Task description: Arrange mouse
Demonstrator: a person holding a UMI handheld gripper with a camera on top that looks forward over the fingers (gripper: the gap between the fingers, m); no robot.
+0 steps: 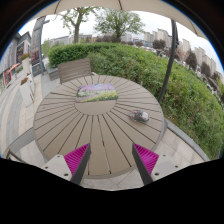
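Tongs (pixel 110 160) hang apart and empty over the near edge of a round slatted desk (pixel 75 125), the mouse (pixel 139 116) (likely light, rigid, slick-shelled) resting toward its right edge, best pinched across its flanks.

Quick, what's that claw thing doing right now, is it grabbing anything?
Gripper: open, holding nothing. Only bare round table lies between its fingers; the mouse sits apart, beyond the right finger.
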